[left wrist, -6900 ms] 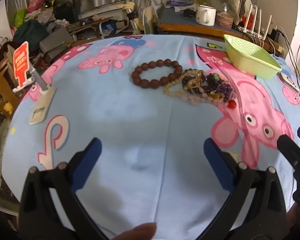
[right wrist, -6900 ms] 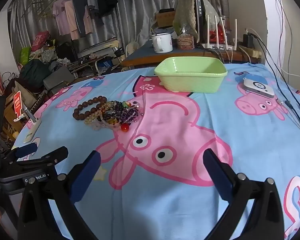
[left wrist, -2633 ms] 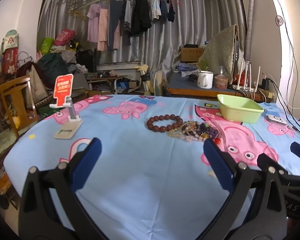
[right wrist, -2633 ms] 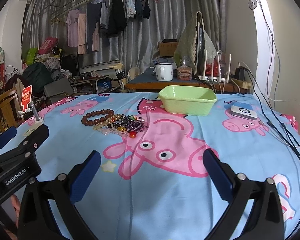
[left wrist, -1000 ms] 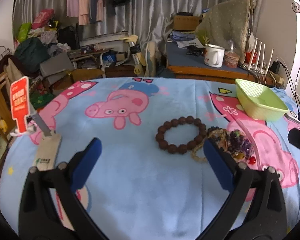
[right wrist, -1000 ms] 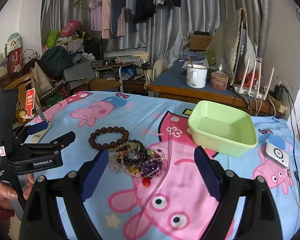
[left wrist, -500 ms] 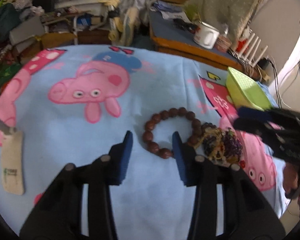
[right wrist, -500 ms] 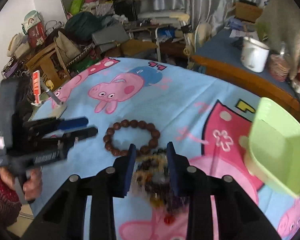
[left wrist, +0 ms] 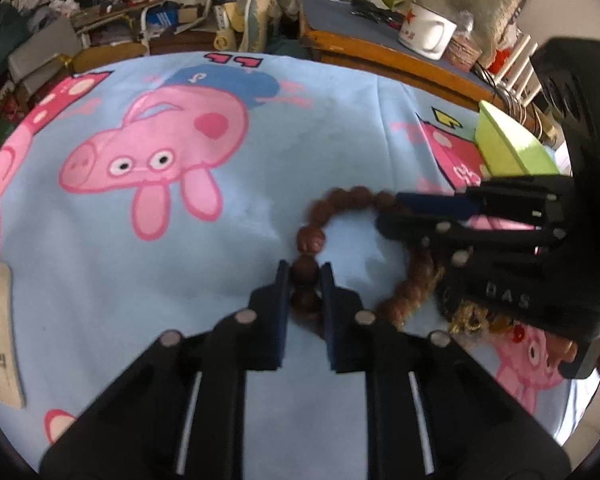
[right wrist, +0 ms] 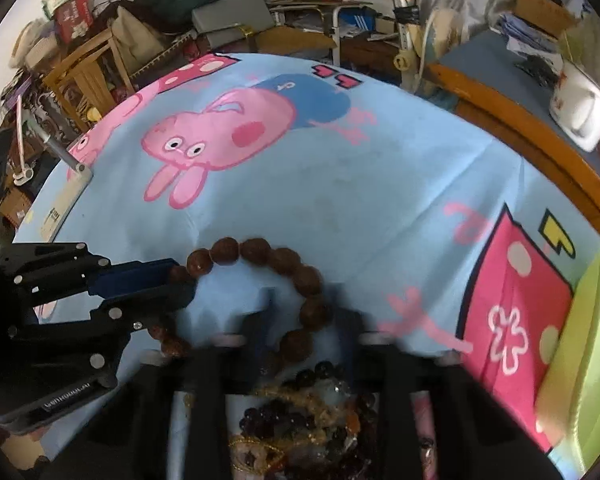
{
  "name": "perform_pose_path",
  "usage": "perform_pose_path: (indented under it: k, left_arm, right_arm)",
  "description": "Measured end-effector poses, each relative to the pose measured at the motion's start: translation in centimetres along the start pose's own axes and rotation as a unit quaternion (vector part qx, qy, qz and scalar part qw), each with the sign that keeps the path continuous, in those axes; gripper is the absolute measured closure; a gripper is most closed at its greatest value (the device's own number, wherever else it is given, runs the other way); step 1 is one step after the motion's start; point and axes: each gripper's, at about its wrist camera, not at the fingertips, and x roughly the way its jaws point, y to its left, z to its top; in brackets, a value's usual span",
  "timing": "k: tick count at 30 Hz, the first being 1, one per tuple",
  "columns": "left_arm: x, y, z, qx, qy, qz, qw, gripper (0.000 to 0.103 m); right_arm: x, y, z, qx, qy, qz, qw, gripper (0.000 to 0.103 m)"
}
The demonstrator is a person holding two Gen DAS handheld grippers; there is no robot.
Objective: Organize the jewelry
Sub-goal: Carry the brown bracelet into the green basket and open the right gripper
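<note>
A brown bead bracelet (left wrist: 310,238) lies on the blue cartoon cloth. My left gripper (left wrist: 305,276) straddles its near-left beads. The jaws are closing and the blue pads press a bead from both sides. From the right wrist view the left gripper (right wrist: 180,280) reaches the ring (right wrist: 256,249) from the left. My right gripper (left wrist: 392,214) comes in from the right with its jaws together at the ring's far beads. In its own view the right gripper (right wrist: 306,320) is blurred, and I cannot tell whether it pinches anything. A pile of mixed bracelets (right wrist: 300,412) lies just behind it.
A light green basket (left wrist: 508,148) sits on the cloth to the right, also at the edge of the right wrist view (right wrist: 596,320). A phone stand (right wrist: 66,196) stands at the cloth's left edge. A desk with a white mug (left wrist: 428,36) lies beyond.
Both grippers dropped towards the cloth and tilted down onto the brown bracelet. The left jaws went from wide open to closed around its beads. The right jaws drew together at the other side.
</note>
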Motion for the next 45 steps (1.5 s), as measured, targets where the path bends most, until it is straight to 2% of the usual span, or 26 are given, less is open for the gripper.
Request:
perform_pose_path:
  k: [7, 11, 14, 17, 20, 22, 24, 27, 29, 31, 33, 35, 37, 39, 40, 41, 43, 45]
  left_arm:
    - [-3.7, -2.7, 2.4, 0.017, -0.05, -0.018, 0.9985, 0.089]
    - [-5.4, -7.4, 6.1, 0.043, -0.08, -0.047, 0.9948, 0.089]
    - [-5.2, -13.1, 9.2, 0.077, -0.101, -0.082, 0.9884, 0.089]
    - [-2.9, -18.4, 11.0, 0.1, -0.087, -0.11, 0.985, 0.089]
    - [0.4, -22.1, 11.7, 0.114, -0.061, -0.12, 0.9843, 0.088]
    - [2.1, -23.6, 11.6, 0.117, -0.046, -0.118, 0.985, 0.088]
    - [3.7, -24.8, 11.7, 0.124, -0.029, -0.105, 0.9863, 0.08]
    - [3.9, -24.9, 11.9, 0.132, -0.043, -0.087, 0.9864, 0.074]
    - [3.9, -24.3, 11.8, 0.137, -0.057, -0.06, 0.9872, 0.07]
    - [4.4, -23.8, 11.7, 0.151, -0.061, -0.01, 0.9865, 0.069]
    - [5.5, -23.6, 11.3, 0.166, -0.042, 0.017, 0.985, 0.069]
    - [6.7, -23.1, 11.1, 0.166, -0.022, 0.036, 0.9852, 0.069]
    - [7.6, -22.7, 10.9, 0.157, -0.004, 0.033, 0.9871, 0.071]
    - [7.9, -22.0, 10.6, 0.147, 0.002, 0.006, 0.9891, 0.084]
    - [7.9, -21.8, 10.4, 0.15, 0.004, -0.003, 0.9887, 0.086]
    - [7.7, -21.8, 10.3, 0.154, 0.006, -0.009, 0.988, 0.091]
    - [7.2, -21.5, 9.7, 0.158, 0.004, 0.001, 0.9874, 0.092]
    - [6.8, -20.6, 9.4, 0.153, -0.002, 0.014, 0.9881, 0.091]
  right_arm:
    - [-6.9, -2.1, -0.3, 0.031, -0.087, 0.007, 0.996, 0.103]
    - [-13.1, -6.2, -1.1, 0.062, -0.136, -0.021, 0.989, 0.103]
    - [-16.7, -10.8, -2.7, 0.097, -0.159, -0.054, 0.981, 0.103]
    - [-18.2, -15.7, -5.0, 0.144, -0.159, -0.08, 0.973, 0.103]
    - [-18.0, -19.3, -7.5, 0.188, -0.15, -0.093, 0.966, 0.103]
    - [-17.2, -21.2, -9.0, 0.214, -0.15, -0.083, 0.962, 0.103]
    - [-16.2, -22.5, -9.8, 0.242, -0.15, -0.051, 0.957, 0.103]
    - [-16.7, -24.4, -10.7, 0.282, -0.164, -0.039, 0.944, 0.103]
    - [-17.8, -25.5, -11.2, 0.289, -0.178, -0.075, 0.938, 0.103]
    - [-18.7, -25.8, -12.0, 0.288, -0.182, -0.125, 0.932, 0.103]
    - [-18.7, -26.5, -13.0, 0.301, -0.178, -0.138, 0.927, 0.089]
    - [-17.7, -27.0, -13.5, 0.319, -0.159, -0.116, 0.927, 0.087]
    - [-16.2, -27.4, -14.0, 0.338, -0.134, -0.08, 0.928, 0.087]
    - [-15.0, -27.2, -13.8, 0.349, -0.118, -0.051, 0.928, 0.087]
    - [-14.5, -27.0, -13.6, 0.351, -0.115, -0.035, 0.929, 0.087]
    - [-14.3, -26.6, -13.3, 0.348, -0.115, -0.038, 0.93, 0.085]
    - [-13.8, -25.6, -11.8, 0.329, -0.113, -0.058, 0.936, 0.084]
    - [-13.1, -24.8, -10.8, 0.327, -0.115, -0.047, 0.937, 0.082]
